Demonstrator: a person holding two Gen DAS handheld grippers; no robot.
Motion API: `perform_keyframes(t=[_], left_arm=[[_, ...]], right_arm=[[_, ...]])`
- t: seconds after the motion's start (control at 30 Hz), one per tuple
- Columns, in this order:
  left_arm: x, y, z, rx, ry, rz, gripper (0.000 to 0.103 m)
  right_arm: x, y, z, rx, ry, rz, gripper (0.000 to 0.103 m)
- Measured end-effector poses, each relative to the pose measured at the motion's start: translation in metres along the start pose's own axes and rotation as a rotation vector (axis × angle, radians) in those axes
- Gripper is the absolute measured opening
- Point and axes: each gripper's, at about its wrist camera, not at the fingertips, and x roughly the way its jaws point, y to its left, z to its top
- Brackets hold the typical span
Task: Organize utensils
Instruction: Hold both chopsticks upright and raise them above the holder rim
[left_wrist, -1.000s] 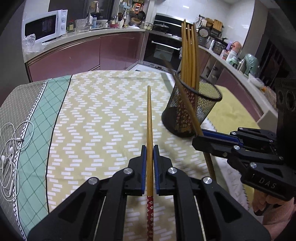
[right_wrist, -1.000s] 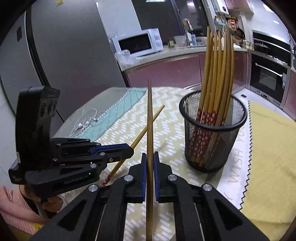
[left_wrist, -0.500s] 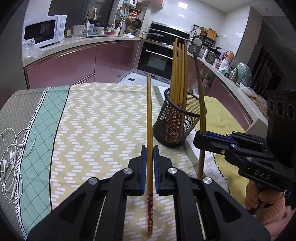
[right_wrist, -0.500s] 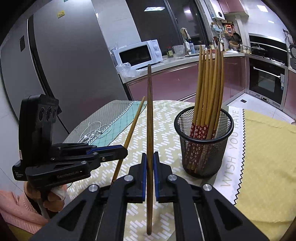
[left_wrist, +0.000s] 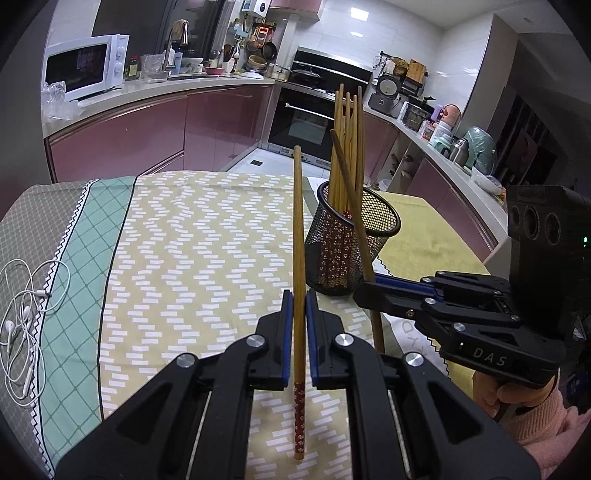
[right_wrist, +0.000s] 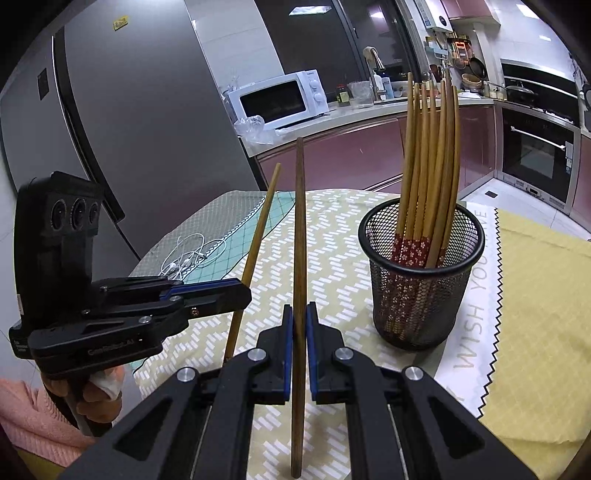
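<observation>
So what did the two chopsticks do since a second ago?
Both were tipped up steeper. The left gripper raised its chopstick, which now stands higher against the kitchen. The right gripper swung its darker chopstick from a slant across the mesh cup to nearly upright. Nothing was let go: both grippers stayed clamped, and the cup and earphones stayed put.

A light chopstick (left_wrist: 298, 236) is being pinched upright in the left gripper (left_wrist: 299, 325), red patterned end down. Off to the right, a darker chopstick (left_wrist: 351, 206) is being clamped by the right gripper (left_wrist: 364, 291), just beside the mesh holder (left_wrist: 384, 236) on the zigzag tablecloth (left_wrist: 192, 251).
</observation>
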Motion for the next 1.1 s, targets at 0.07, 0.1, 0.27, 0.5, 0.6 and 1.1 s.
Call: perform_keyframes(t=[0.07,0.1,0.27,0.5,0.6,1.1], left_arm=[[0.000,0.000,0.000,-0.003,0.002,-0.001,0.008],[0.000,0.000,0.000,-0.002,0.002,-0.002,0.008],[-0.001,-0.006,-0.001,0.015,0.006,-0.019,0.007],[0.005,-0.010,-0.004,0.030,0.036,-0.036,0.008],[0.008,-0.009,-0.005,0.030,0.048,-0.042,0.008],[0.013,-0.008,-0.004,0.032,0.056,-0.048,0.007]], right_arm=[[0.001,0.000,0.000,0.003,0.001,0.002,0.006],[0.001,-0.001,0.001,0.003,0.002,0.001,0.006],[0.010,0.000,0.000,-0.009,0.036,0.002,0.006],[0.013,0.017,-0.004,-0.090,0.047,0.031,0.006],[0.013,0.019,-0.004,-0.103,0.038,0.033,0.006],[0.004,0.011,-0.007,-0.071,0.018,0.031,0.006]])
